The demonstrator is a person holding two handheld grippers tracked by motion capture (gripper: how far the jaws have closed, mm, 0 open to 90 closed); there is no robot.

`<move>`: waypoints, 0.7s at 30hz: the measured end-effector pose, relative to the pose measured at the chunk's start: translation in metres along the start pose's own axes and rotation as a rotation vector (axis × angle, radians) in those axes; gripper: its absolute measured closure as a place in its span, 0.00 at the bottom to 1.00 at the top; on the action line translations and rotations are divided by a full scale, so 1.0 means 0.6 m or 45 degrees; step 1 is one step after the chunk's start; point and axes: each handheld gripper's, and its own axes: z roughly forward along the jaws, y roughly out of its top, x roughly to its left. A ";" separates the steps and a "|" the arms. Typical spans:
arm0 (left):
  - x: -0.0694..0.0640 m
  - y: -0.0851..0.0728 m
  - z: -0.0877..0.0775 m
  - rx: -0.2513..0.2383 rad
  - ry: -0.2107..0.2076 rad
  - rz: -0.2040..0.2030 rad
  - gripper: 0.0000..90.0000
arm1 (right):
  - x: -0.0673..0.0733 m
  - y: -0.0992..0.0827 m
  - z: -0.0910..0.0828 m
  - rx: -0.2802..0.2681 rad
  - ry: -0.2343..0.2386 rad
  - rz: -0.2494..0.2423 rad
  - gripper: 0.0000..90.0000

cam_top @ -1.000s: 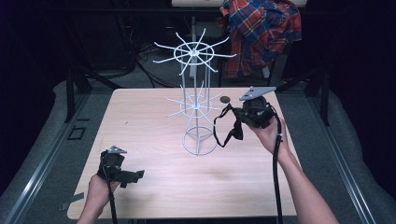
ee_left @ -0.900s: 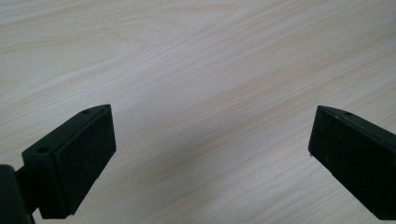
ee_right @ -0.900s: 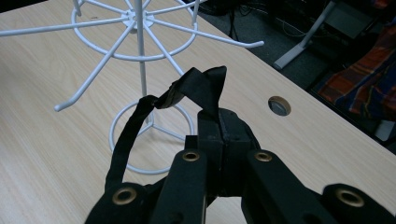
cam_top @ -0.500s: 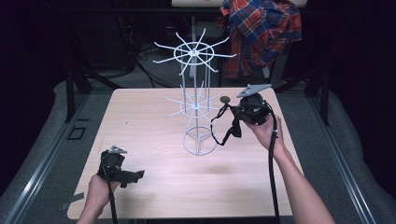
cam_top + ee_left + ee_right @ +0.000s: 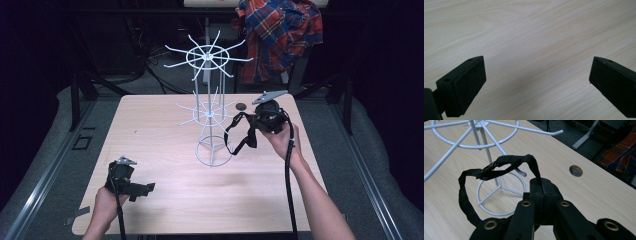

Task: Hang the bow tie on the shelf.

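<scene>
The black strap [image 5: 499, 168] hangs as a loop toward the white wire rack [image 5: 210, 107], just beside its lower arms. The right gripper [image 5: 541, 192] has its jaws pinched on the strap. The left gripper [image 5: 536, 80] hovers over the table [image 5: 536, 30], jaws spread wide, holding nothing.

pale wooden table [image 5: 165, 130]: showing smooth, matt wood grain
white wire rack [image 5: 210, 112]: looking like thin, smooth painted metal
black woven strap [image 5: 499, 167]: looking like rough, dull cloth
black gripper pads [image 5: 467, 86]: looking matt and a bit grainy
red and blue checked shirt [image 5: 280, 35]: hanging as soft cloth
</scene>
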 end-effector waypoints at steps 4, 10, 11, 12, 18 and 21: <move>-0.002 0.000 0.002 0.013 0.001 0.005 0.01 | 0.002 -0.001 0.007 0.023 0.003 -0.007 0.99; -0.001 0.000 0.001 0.010 0.003 0.001 0.01 | 0.011 -0.001 0.016 0.032 0.010 -0.015 0.99; -0.001 0.000 0.001 0.010 0.003 0.001 0.01 | 0.012 -0.002 0.018 0.034 0.014 -0.022 0.99; -0.001 0.000 0.001 0.011 0.003 0.004 0.01 | 0.012 -0.002 0.018 0.034 0.014 -0.022 0.99; -0.001 -0.002 -0.001 0.009 0.002 0.000 0.01 | 0.020 -0.010 0.031 0.061 0.028 -0.031 0.99; 0.000 -0.003 -0.002 0.007 0.004 0.000 0.01 | 0.021 -0.012 0.034 0.069 0.032 -0.028 0.99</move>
